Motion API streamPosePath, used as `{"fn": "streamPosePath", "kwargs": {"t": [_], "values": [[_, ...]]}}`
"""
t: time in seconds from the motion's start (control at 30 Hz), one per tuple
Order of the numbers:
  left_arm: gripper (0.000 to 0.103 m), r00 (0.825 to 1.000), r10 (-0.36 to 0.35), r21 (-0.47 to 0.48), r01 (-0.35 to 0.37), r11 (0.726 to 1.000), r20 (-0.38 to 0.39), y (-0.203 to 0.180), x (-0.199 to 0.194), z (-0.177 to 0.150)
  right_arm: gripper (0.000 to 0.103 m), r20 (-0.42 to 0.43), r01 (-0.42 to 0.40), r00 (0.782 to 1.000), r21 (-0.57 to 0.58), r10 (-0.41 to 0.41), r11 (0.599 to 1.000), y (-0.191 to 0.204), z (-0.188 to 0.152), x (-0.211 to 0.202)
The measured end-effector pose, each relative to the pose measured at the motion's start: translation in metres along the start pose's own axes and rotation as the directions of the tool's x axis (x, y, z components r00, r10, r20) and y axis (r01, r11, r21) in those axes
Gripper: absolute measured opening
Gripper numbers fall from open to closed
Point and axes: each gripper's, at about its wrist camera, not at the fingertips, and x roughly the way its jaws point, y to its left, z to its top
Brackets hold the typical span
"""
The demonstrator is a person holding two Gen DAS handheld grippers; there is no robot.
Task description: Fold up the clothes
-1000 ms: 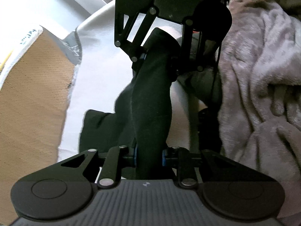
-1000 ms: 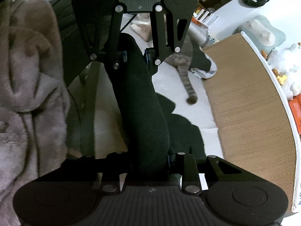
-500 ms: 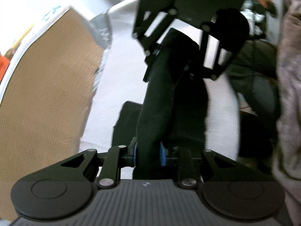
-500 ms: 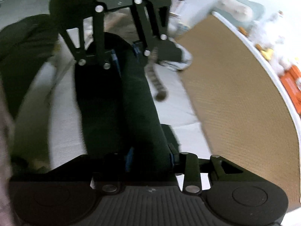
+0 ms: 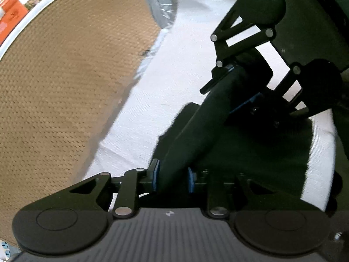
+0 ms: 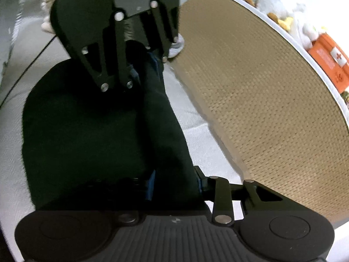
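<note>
Both grippers (image 5: 172, 179) (image 6: 175, 185) now nearer headboard (image 5: 65, 87), garment (image 6: 87, 131) ends hidden.

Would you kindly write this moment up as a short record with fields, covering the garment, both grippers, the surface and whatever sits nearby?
garment: dark garment, one edge lifted into a taut band, the rest lying on the sheet
left gripper: left gripper shut on the band's near end
right gripper: right gripper shut on the band's other end; its jaws have just been closing
surface: white textured sheet
nearby: tan woven mat beside the garment; orange box and white plush toy beyond the mat
fold status: not yet laid flat
</note>
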Motion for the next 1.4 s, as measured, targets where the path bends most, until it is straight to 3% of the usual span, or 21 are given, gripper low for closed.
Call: {"fn": "streamPosePath", "kwargs": {"t": [0.27,0.43,0.57,0.7,0.77,0.83,0.93,1.0,1.1,1.17,1.23,1.27,1.3,1.4], "values": [[0.030,1.000,0.012,-0.056,-0.012,0.998,-0.007,0.029,0.057,-0.001,0.037,-0.054,-0.048,0.997,0.088,0.053,0.995,-0.026,0.001,0.056],[0.035,0.998,0.064,-0.141,-0.061,0.988,0.012,0.034,0.081,-0.013,0.037,-0.075,-0.077,0.993,0.170,0.090,0.982,-0.034,-0.007,0.089],[0.035,0.993,0.079,-0.258,-0.055,0.965,0.082,0.045,0.068,-0.024,0.038,-0.094,-0.122,0.984,0.257,0.150,0.959,-0.039,-0.019,0.108],[0.033,0.979,0.083,-0.425,0.004,0.905,0.186,0.063,0.034,-0.043,0.039,-0.096,-0.153,0.976,0.333,0.195,0.930,-0.043,-0.027,0.118],[0.033,0.973,0.031,-0.402,0.065,0.913,0.230,0.050,0.021,-0.045,0.040,-0.092,-0.169,0.972,0.361,0.215,0.917,-0.047,-0.027,0.118],[0.034,0.972,-0.025,-0.332,0.104,0.937,0.232,0.024,0.016,-0.044,0.042,-0.084,-0.194,0.964,0.423,0.251,0.885,-0.058,-0.029,0.117],[0.035,0.981,-0.071,-0.228,0.112,0.967,0.182,-0.020,0.022,-0.046,0.054,-0.071,-0.200,0.959,0.515,0.274,0.834,-0.074,-0.032,0.108],[0.032,0.987,-0.077,-0.208,0.106,0.972,0.143,-0.039,0.033,-0.053,0.060,-0.043,-0.187,0.967,0.544,0.250,0.818,-0.096,-0.032,0.108],[0.029,0.991,-0.056,-0.258,0.087,0.962,0.125,-0.049,0.046,-0.064,0.060,0.007,-0.144,0.984,0.616,0.178,0.774,-0.118,-0.042,0.084],[0.027,0.991,-0.056,-0.292,0.089,0.952,0.118,-0.050,0.053,-0.066,0.060,0.045,-0.116,0.992,0.688,0.117,0.716,-0.127,-0.054,0.067],[0.022,0.994,-0.036,-0.234,0.060,0.970,0.104,-0.060,0.055,-0.060,0.060,0.080,-0.097,0.995,0.742,0.057,0.663,-0.132,-0.064,0.051],[0.015,0.995,-0.026,-0.207,0.046,0.977,0.098,-0.065,0.057,-0.057,0.057,0.087,-0.102,0.995,0.739,0.056,0.666,-0.132,-0.061,0.054],[0.011,0.995,-0.019,-0.190,0.036,0.981,0.094,-0.069,0.058,-0.055,0.045,0.080,-0.097,0.995,0.719,0.056,0.688,-0.128,-0.056,0.058],[0.002,0.996,0.004,-0.145,0.008,0.989,0.084,-0.081,0.063,-0.049,0.021,0.016,-0.045,0.999,0.608,0.044,0.793,-0.103,-0.046,0.058]]}}
